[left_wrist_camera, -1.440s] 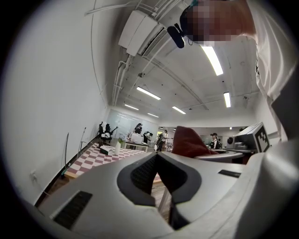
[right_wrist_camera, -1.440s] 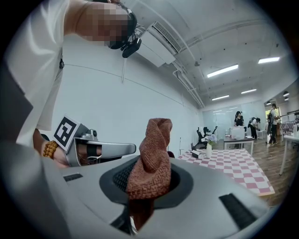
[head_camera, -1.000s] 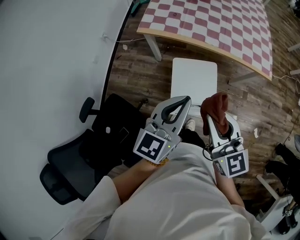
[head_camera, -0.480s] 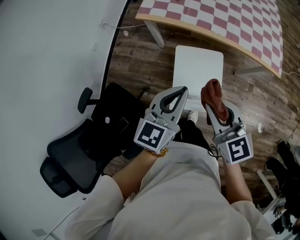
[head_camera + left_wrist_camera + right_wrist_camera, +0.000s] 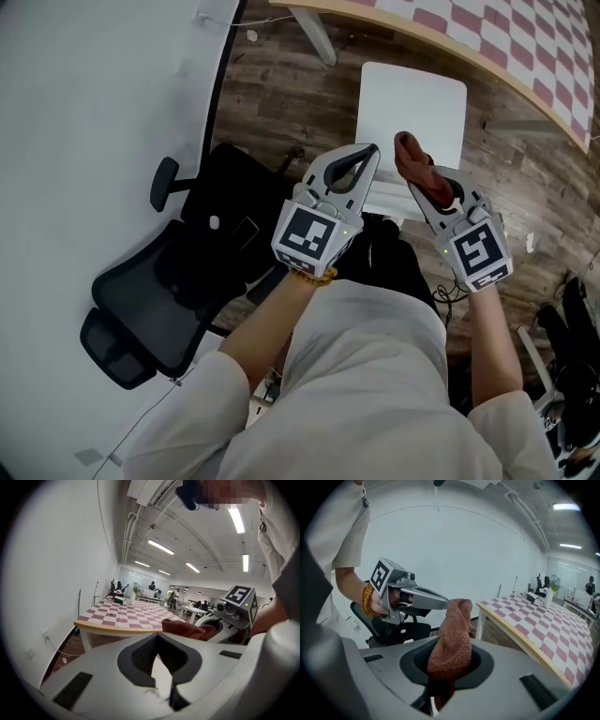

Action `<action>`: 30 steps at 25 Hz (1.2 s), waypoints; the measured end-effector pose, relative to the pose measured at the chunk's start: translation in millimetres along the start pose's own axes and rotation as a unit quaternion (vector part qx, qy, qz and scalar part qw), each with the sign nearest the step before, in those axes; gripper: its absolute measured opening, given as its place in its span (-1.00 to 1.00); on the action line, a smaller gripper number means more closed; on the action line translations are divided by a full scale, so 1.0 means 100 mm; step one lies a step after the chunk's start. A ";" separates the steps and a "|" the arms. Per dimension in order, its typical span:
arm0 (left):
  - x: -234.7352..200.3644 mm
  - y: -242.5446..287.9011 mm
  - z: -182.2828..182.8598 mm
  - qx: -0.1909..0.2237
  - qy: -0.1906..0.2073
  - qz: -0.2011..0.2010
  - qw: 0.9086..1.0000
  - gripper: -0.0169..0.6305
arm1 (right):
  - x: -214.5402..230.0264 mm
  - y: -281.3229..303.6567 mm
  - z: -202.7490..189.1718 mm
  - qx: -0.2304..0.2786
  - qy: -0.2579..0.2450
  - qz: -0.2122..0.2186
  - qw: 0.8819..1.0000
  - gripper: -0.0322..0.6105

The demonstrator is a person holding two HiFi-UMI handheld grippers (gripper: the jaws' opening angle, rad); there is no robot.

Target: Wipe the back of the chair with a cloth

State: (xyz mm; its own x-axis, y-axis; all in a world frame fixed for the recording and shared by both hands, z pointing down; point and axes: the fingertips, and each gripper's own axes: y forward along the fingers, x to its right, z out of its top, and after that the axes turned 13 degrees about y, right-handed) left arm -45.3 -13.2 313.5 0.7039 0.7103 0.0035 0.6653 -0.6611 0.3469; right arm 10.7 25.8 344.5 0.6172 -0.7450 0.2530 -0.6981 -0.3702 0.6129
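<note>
the step in hand looks like the approach: the cloth is picked up, but wiping has not begun. the right gripper (image 5: 424, 183) pinches the brown cloth (image 5: 414, 159) between its jaws, and the right gripper view shows the cloth (image 5: 452, 634) bunched into a standing roll that sticks up out of the closed pads. the left gripper (image 5: 364, 159) has its jaws pressed together at the tips with nothing between them; it carries nothing.

the black office chair (image 5: 159, 300) is the reference here. both grippers hang off the chair's seat side, the left one nearer the chair and the right one beyond it, well apart from the backrest (image 5: 136, 323), which is on the chair's far side from them. no part of the cloth touches the chair. a white square top (image 5: 412, 94) and a checked table (image 5: 553, 47) lie further off from the chair, past the grippers.

the next move, as i judge it, calls for swinging the right gripper across the seat to the backrest and pressing a broad face of the cloth against it. since the cloth is rolled tight, only a narrow edge may meet the surface unless it is angled flat. the left gripper could steady the chair, which may roll or swivel.
</note>
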 end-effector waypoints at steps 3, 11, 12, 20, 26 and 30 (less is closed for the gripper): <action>-0.06 0.09 -0.26 -0.017 -0.008 -0.005 1.000 -0.91 | 0.04 0.23 -0.17 -0.039 -0.007 0.019 0.999 -0.64; -0.20 0.29 -0.91 -0.063 -0.037 -0.011 0.997 -0.91 | 0.11 0.82 -0.74 -0.147 -0.024 0.076 0.986 -0.64; -0.22 0.30 -0.98 -0.069 -0.041 -0.011 0.997 -0.91 | 0.10 0.89 -0.82 -0.161 -0.028 0.084 0.983 -0.64; -0.28 0.43 -1.52 -0.101 -0.067 -0.022 0.992 -0.91 | 0.06 1.33 -1.40 -0.260 -0.048 0.146 0.953 -0.64; -0.28 0.53 -1.85 -0.120 -0.082 -0.028 0.989 -0.91 | 0.08 1.57 -1.69 -0.309 -0.055 0.173 0.934 -0.64; -0.29 0.58 -2.04 -0.129 -0.093 -0.028 0.987 -0.91 | 0.07 1.70 -1.87 -0.337 -0.066 0.192 0.919 -0.64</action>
State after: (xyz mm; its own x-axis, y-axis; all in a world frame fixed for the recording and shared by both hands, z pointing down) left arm -77.7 -23.1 524.8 0.7168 0.6717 -0.1872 0.6365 -0.5206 0.5691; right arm -35.7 61.5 590.2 0.2913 -0.8265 0.4817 -0.4449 0.3287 0.8331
